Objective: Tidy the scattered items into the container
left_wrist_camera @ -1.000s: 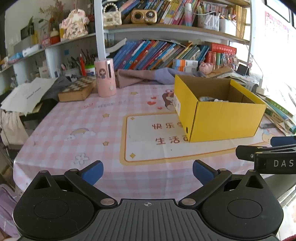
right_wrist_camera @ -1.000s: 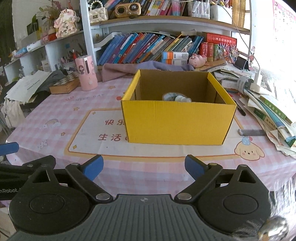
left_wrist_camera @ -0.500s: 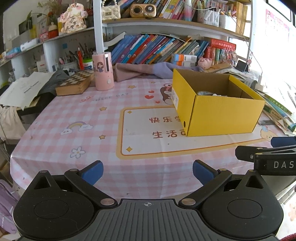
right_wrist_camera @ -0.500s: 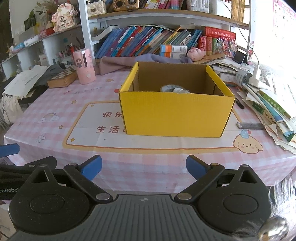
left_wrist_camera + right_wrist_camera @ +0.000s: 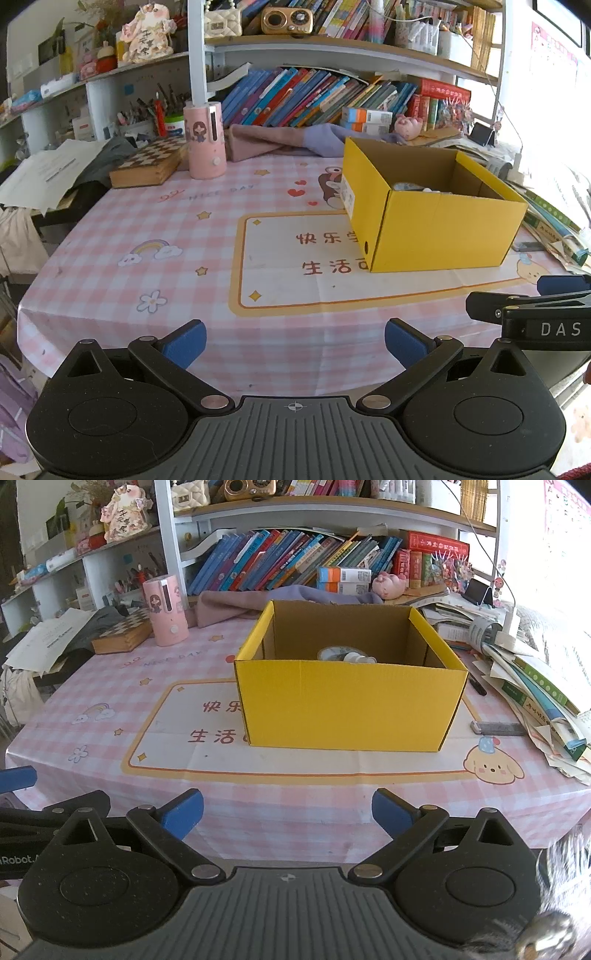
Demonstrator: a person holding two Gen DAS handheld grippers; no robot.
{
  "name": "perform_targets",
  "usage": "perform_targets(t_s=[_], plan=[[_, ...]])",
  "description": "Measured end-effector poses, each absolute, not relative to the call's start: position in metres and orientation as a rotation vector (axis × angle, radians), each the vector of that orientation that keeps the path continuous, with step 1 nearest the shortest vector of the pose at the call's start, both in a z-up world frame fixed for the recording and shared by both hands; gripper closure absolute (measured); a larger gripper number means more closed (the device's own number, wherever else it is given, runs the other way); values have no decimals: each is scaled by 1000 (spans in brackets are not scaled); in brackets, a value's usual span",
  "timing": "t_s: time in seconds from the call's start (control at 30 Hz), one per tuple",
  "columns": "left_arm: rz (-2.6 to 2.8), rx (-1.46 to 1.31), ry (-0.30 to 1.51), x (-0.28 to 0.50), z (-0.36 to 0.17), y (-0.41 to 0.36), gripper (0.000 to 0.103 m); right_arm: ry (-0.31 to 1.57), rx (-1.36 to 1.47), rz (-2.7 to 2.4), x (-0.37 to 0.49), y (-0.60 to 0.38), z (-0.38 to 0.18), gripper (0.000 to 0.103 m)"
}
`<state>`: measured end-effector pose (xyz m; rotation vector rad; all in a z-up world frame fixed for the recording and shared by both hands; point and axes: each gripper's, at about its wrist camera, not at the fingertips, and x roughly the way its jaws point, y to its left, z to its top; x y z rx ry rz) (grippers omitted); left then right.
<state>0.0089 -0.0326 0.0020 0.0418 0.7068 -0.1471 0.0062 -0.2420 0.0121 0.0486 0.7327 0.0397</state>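
The yellow box (image 5: 347,686) sits on the pink checked tablecloth (image 5: 110,686), a bit to the right of the middle of the table. Its top is open. Inside, near the far wall, something pale and round shows over the front edge, with a small white cap (image 5: 356,658) beside it. Those things are in the box already.

The left gripper (image 5: 294,341) is at the near edge of the table. Its blue fingers (image 5: 184,341) are spread wide and hold nothing. The right gripper (image 5: 287,812) is at the near edge too, right in front of the box. Its fingers (image 5: 391,812) are also wide apart and hold nothing.

No loose small things show on the bare cloth around the box. A dark pen (image 5: 477,684) and a small grey bar (image 5: 496,728) lie just right of the box, close to the pile of books (image 5: 543,698). A pink cup (image 5: 166,609) and a chess board (image 5: 123,631) stand at the far left. It is hard to say if any of these belong in the box.

The tidying looks nearly done, or all done. A good way to go on is to look all over the table first. If the pen has to go in, the right gripper is closer. It should come down over the pen, close across its thin body, lift it higher than the box wall, then let go over the open middle.
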Motion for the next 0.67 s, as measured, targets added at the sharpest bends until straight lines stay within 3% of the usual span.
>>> perform_targets(t_s=[0.67], plan=[[-134, 17, 705, 14, -2, -26, 0, 741, 50, 25, 7, -240, 10, 4]])
